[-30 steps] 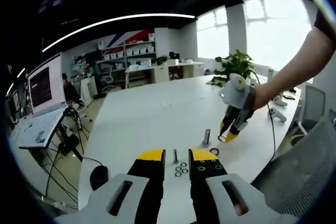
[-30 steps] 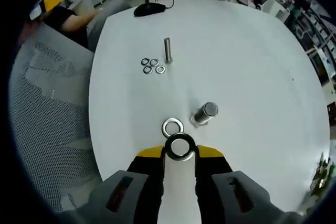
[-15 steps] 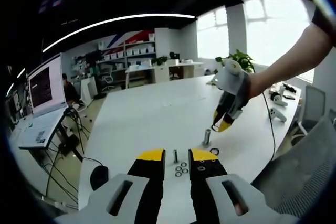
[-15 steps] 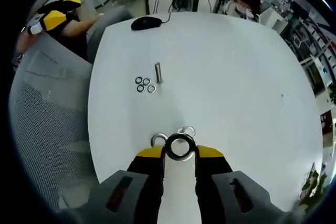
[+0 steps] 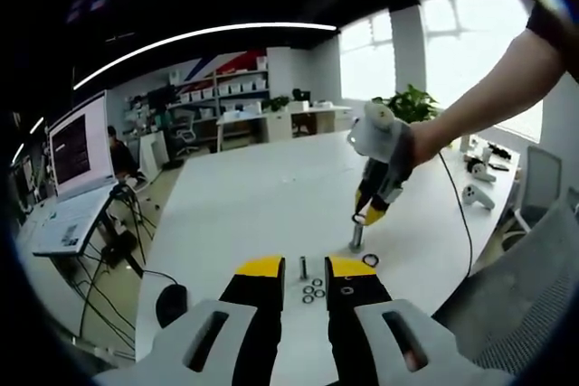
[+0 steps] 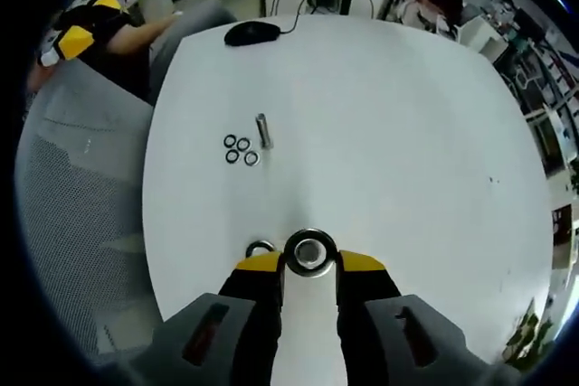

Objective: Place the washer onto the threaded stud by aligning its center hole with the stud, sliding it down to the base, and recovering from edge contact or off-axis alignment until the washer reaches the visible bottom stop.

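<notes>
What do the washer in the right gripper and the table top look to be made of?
The washer looks like bare metal, probably steel: silver-grey with bright glints on its ring. It sits pinched between the jaws of the right gripper, above the stud, which is the same shiny grey. The table looks like a smooth white laminate or painted board with a matt, even sheen; the core material cannot be told.

No words, numbers or brand names can be read here. The laptop screen (image 5: 72,146) in the left gripper view shows lines of writing — all too small and blurry to make out. The boxes on the far shelf (image 5: 231,88) may have labels — they cannot be read either.
</notes>
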